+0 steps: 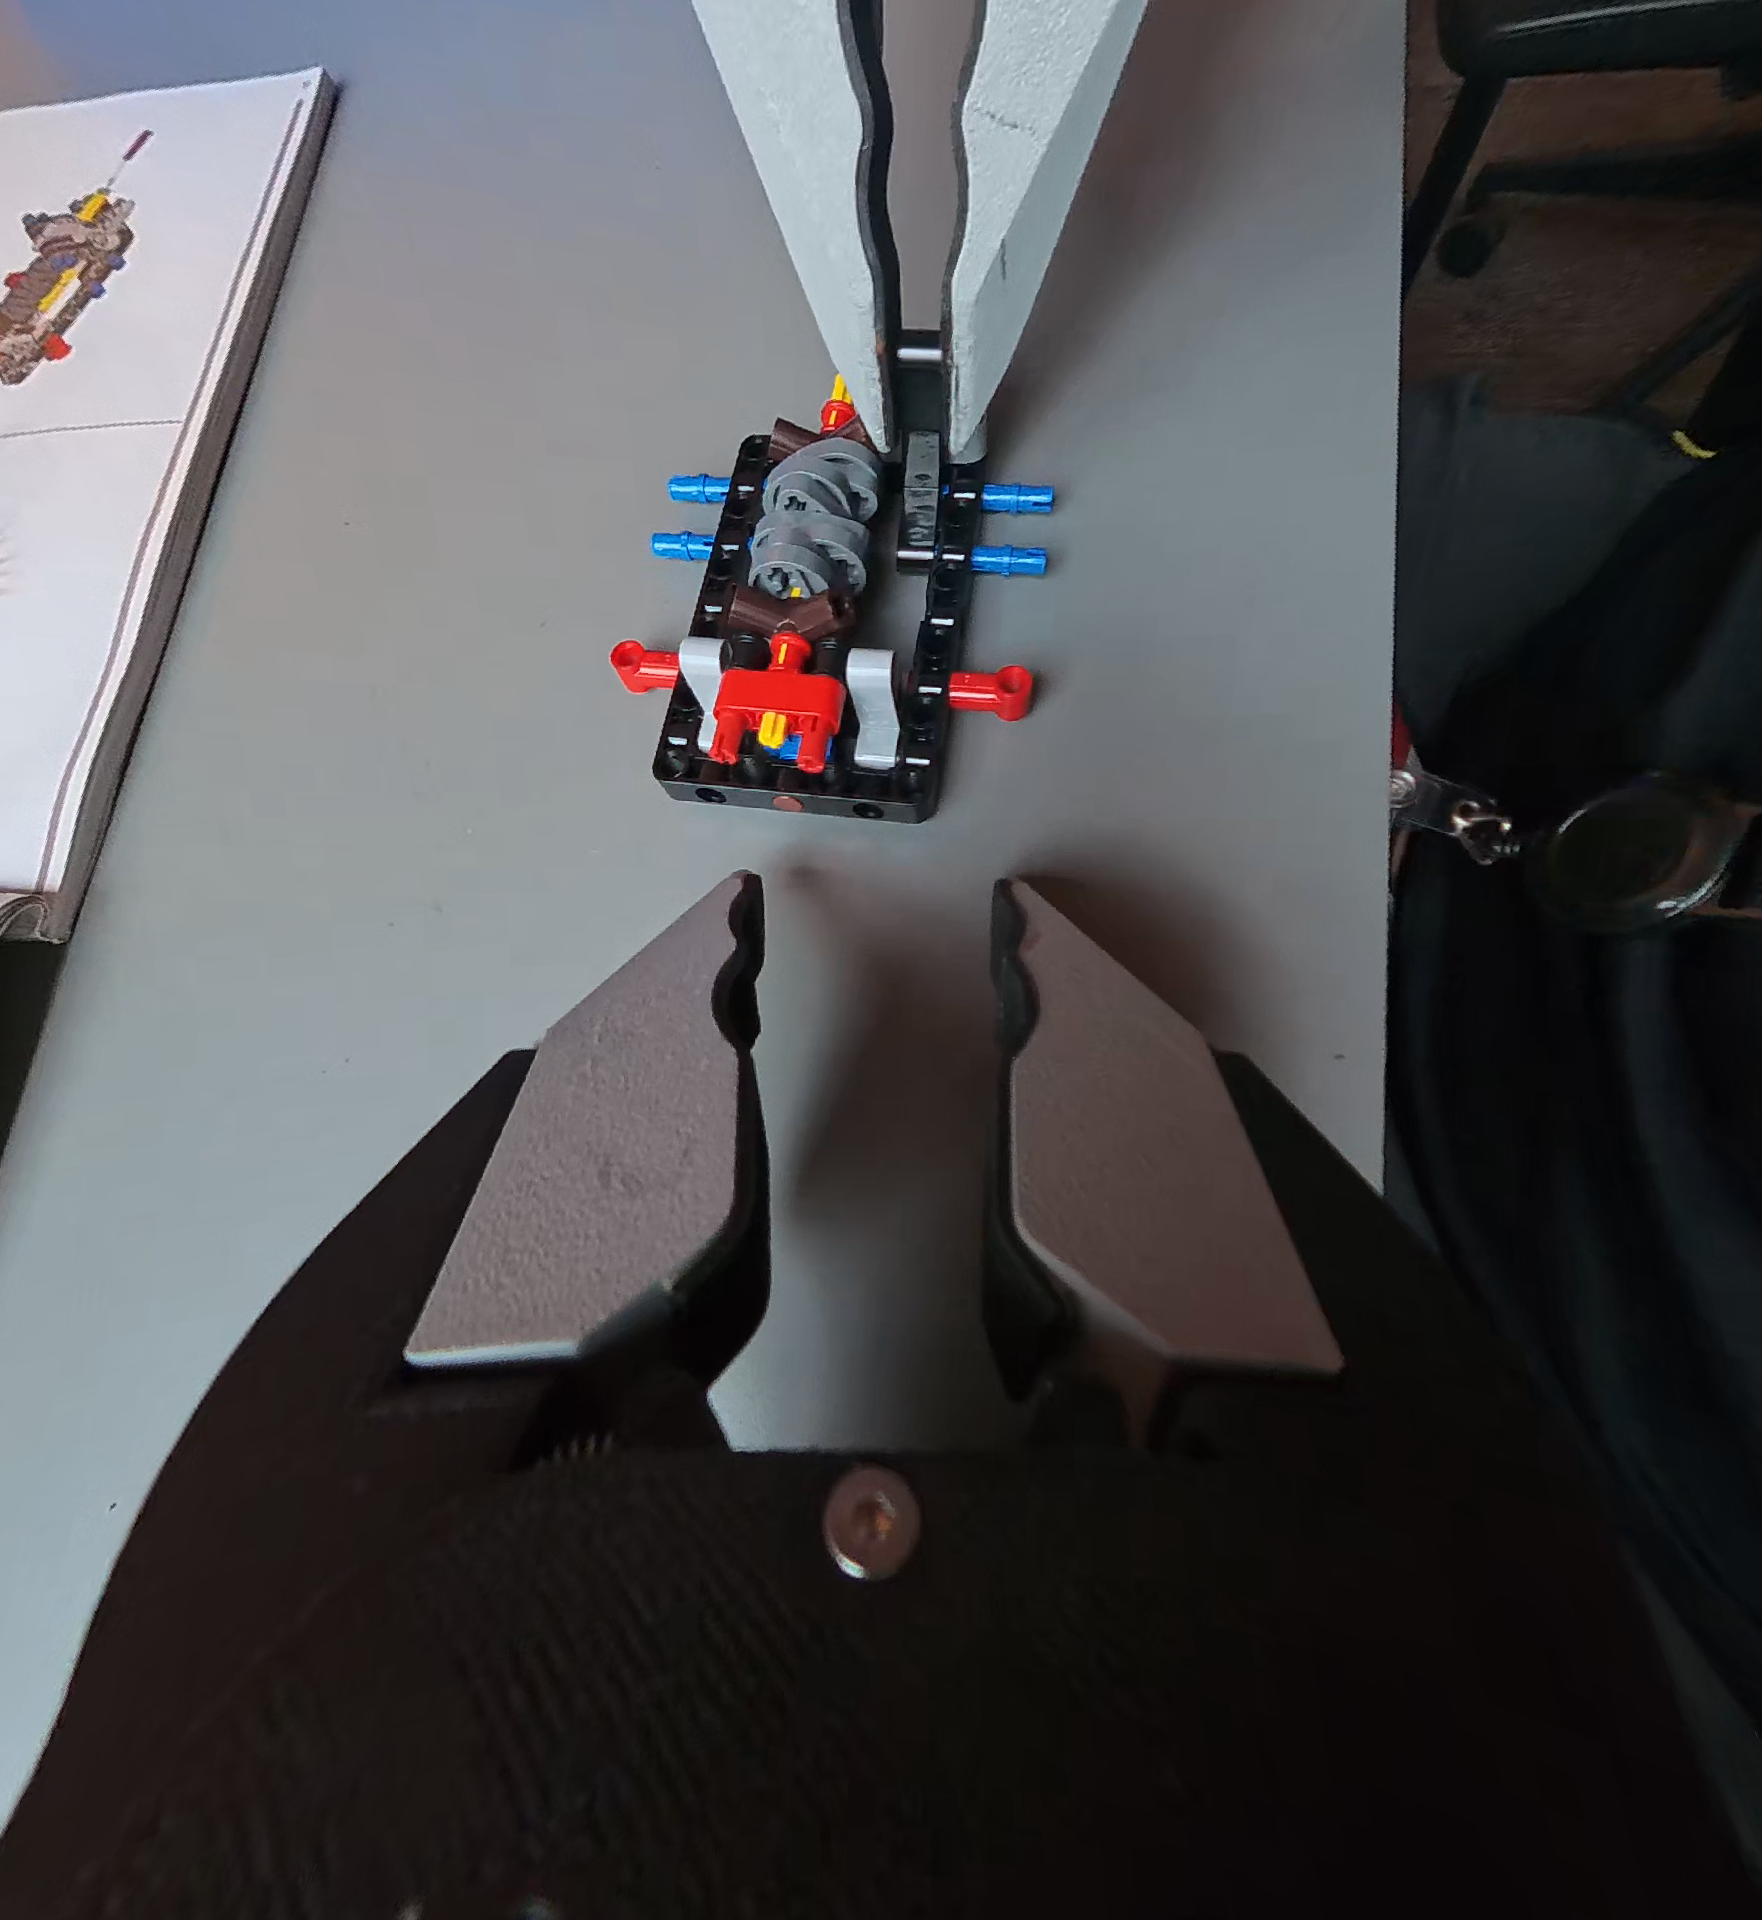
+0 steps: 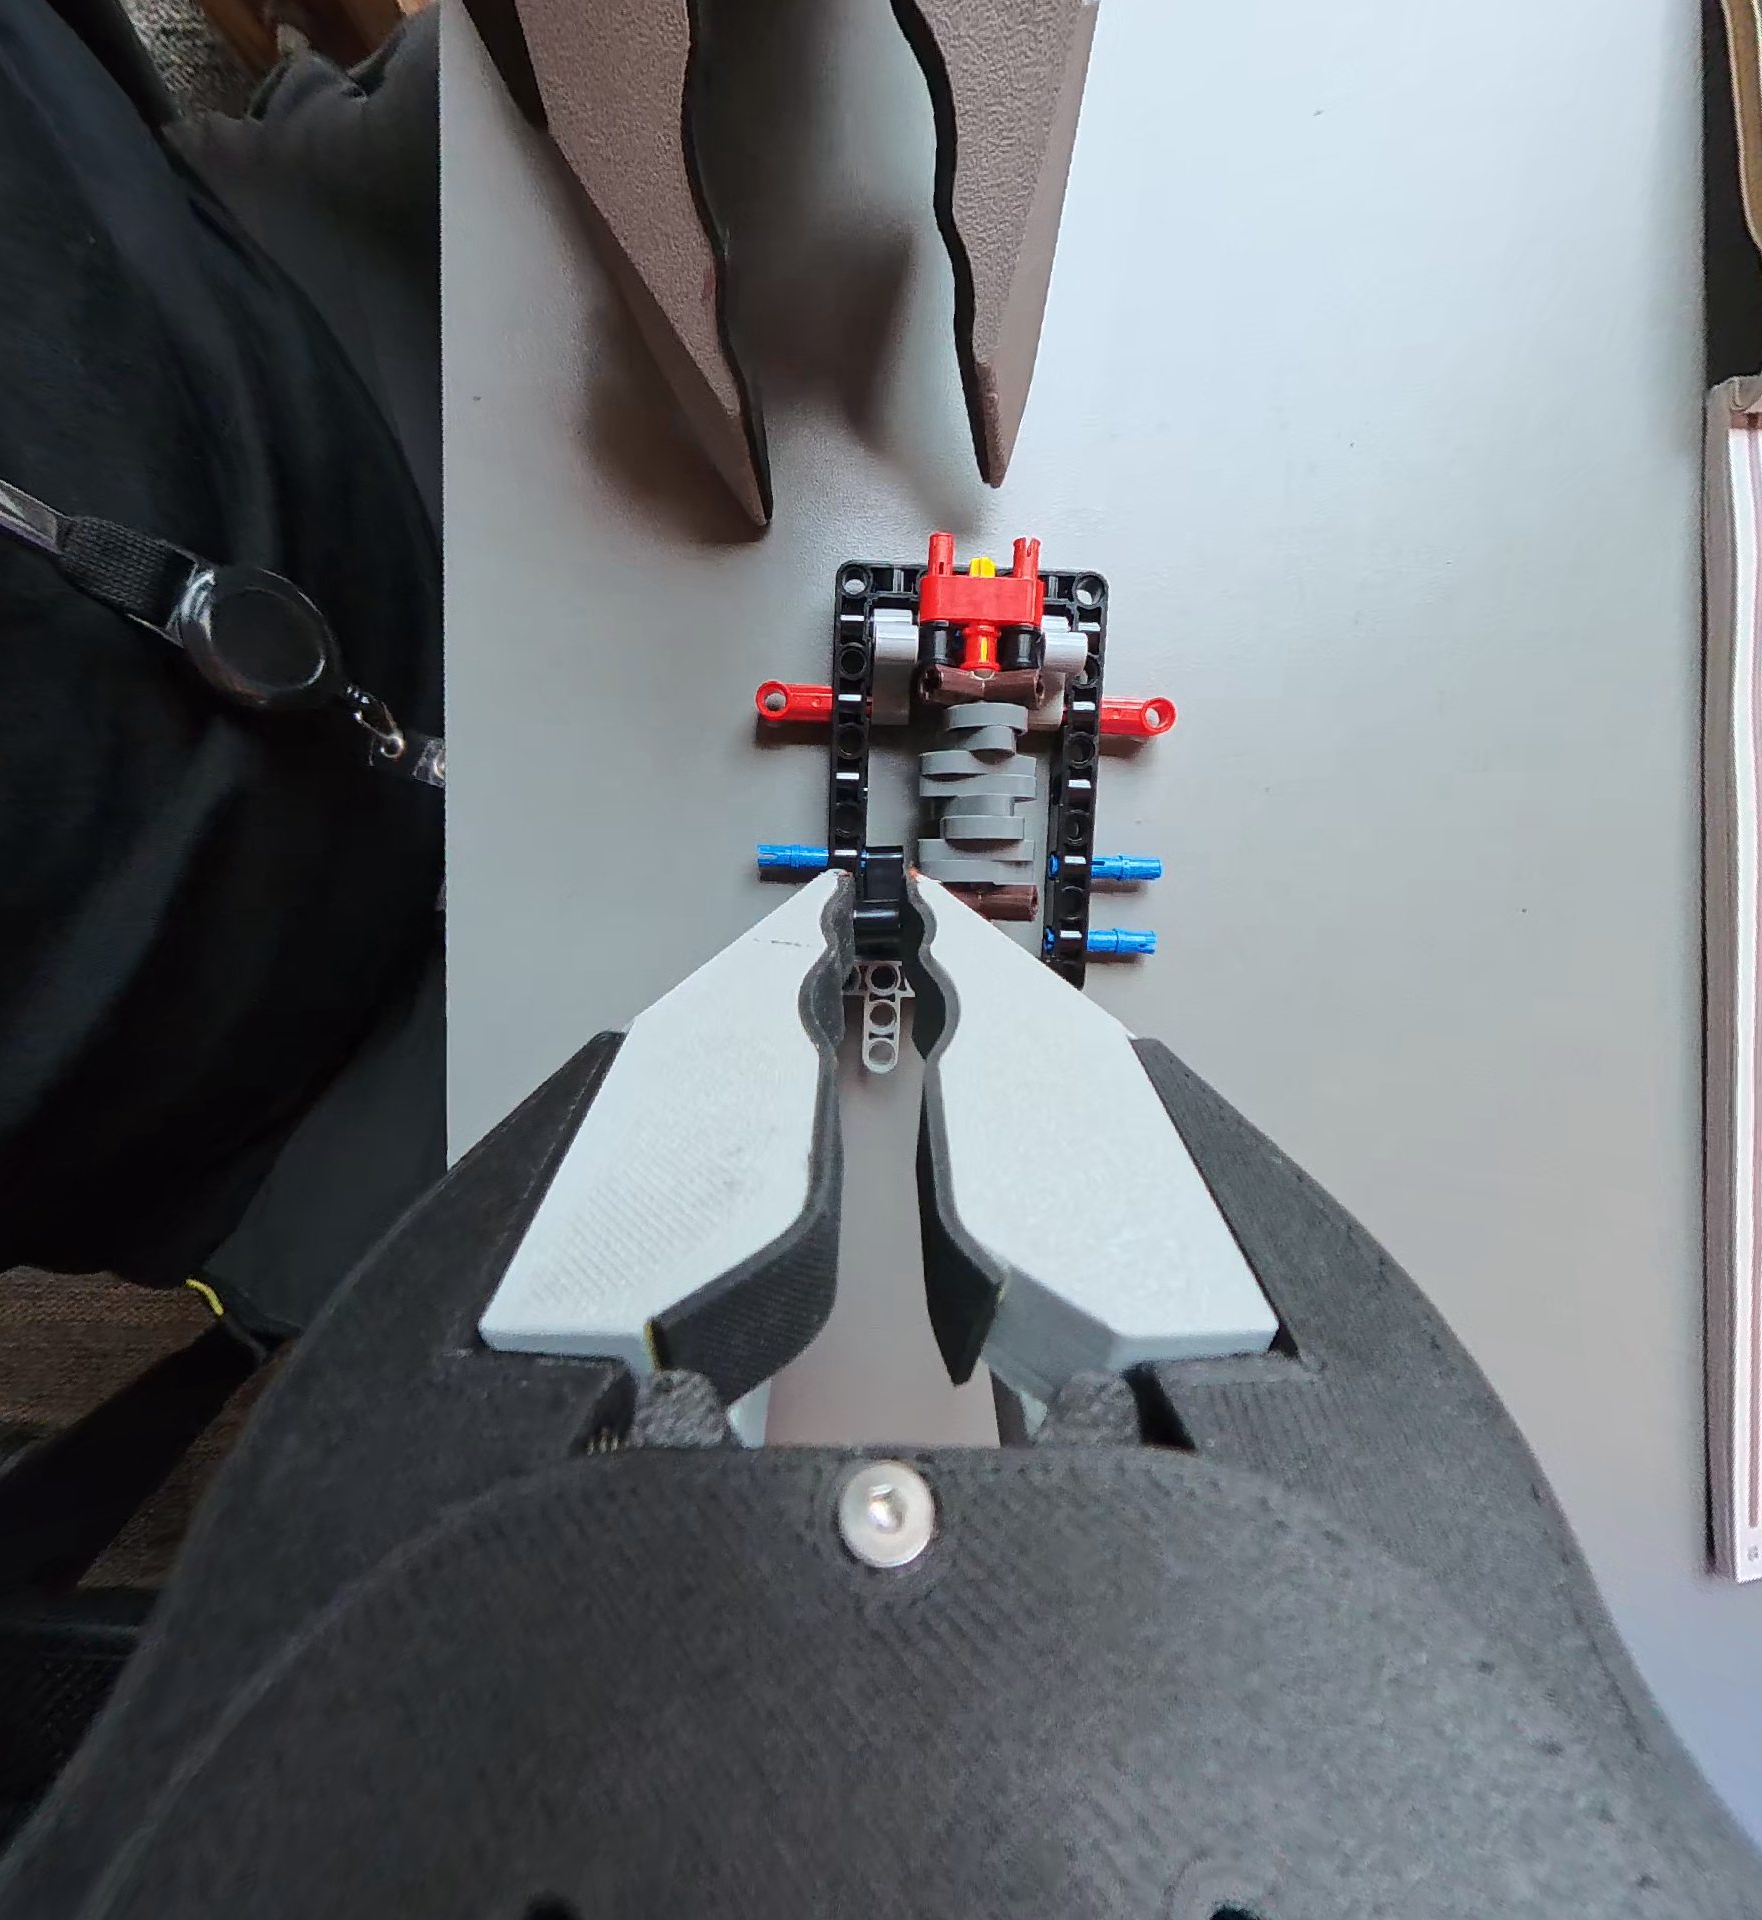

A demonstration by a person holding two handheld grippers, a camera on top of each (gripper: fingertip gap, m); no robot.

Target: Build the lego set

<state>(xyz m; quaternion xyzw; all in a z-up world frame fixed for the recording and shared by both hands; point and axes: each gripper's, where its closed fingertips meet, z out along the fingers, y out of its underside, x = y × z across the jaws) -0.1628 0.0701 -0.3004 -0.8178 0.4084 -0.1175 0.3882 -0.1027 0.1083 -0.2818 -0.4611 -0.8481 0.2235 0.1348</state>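
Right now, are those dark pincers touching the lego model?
Apart. In the left wrist view, bare table shows between the open left gripper and the lego model's black frame.

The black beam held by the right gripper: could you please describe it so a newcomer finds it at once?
On the grey table lies a black rectangular frame. At its end away from the red connector, the right gripper pinches a short black beam, the only piece standing between light-grey fingers.
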